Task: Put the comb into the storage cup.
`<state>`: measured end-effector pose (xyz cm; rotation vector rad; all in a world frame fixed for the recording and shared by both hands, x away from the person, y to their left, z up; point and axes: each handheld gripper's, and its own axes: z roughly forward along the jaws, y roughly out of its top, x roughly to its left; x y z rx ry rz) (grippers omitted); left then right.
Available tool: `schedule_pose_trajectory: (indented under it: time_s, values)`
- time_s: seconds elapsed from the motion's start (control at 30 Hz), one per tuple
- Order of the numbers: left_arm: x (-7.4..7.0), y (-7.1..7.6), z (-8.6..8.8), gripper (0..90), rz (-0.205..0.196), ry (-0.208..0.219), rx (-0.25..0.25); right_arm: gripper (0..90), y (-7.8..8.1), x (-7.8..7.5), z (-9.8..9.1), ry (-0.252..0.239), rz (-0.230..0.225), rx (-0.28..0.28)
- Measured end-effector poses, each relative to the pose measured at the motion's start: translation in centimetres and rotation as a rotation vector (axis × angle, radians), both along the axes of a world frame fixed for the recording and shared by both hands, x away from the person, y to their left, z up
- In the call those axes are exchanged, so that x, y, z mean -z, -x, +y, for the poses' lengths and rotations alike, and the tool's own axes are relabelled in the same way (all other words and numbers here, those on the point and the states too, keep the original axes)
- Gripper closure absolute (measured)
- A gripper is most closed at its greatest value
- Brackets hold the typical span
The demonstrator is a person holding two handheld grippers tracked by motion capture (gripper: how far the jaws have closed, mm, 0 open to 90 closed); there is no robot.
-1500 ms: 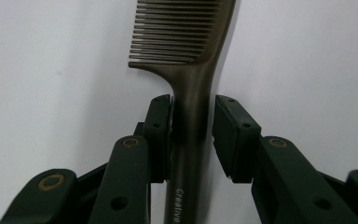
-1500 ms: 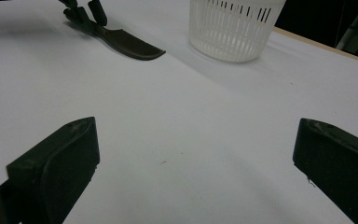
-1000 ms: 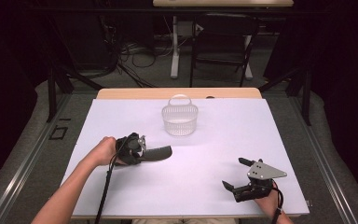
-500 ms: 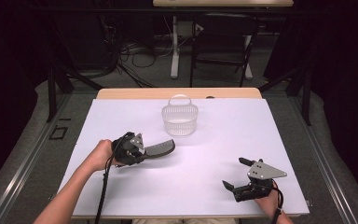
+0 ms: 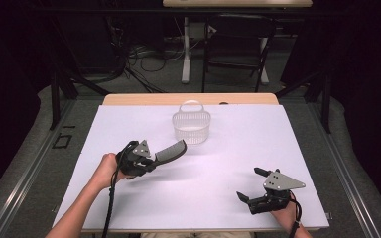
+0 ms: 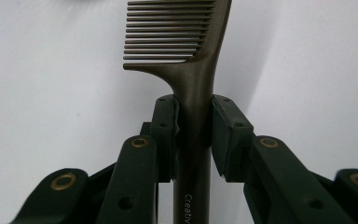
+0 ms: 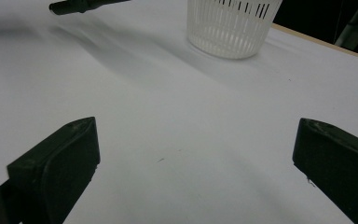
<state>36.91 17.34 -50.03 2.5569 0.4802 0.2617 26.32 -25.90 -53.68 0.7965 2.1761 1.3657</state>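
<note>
Dark matt smooth plastic comb (image 6: 193,56), white slotted semi-translucent plastic basket (image 5: 192,126), smooth matt white bench (image 5: 238,148) with bare wood edge, upper centre

You are at a white worktop (image 5: 238,163) with a wooden edge (image 5: 144,99) at the far side. The floor (image 5: 20,168) is grey. Behind it the room is dark, with cables (image 5: 139,54), a black chair (image 5: 238,44) and maybe a desk leg (image 5: 185,49).
</note>
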Motion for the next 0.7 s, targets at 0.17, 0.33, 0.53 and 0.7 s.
schedule_pose_trajectory:
  time_s: [0.17,0.33,0.53,0.7]
  values:
    - [-0.2,0.5,-0.1,72.0,-0.035,0.035,-0.036,0.3,0.0,0.0,0.0,0.001,0.002,-0.003]
    - [-0.4,1.0,-0.1,72.1,-0.061,0.098,-0.078,0.4,-0.1,0.1,0.2,-0.002,0.007,-0.003]
    - [-0.3,1.9,-0.3,72.1,-0.111,0.166,-0.129,0.4,-0.1,0.1,0.0,-0.003,0.005,-0.001]
    - [0.0,2.5,-0.2,72.1,-0.149,0.209,-0.153,0.4,0.1,0.1,0.0,-0.003,0.009,-0.002]
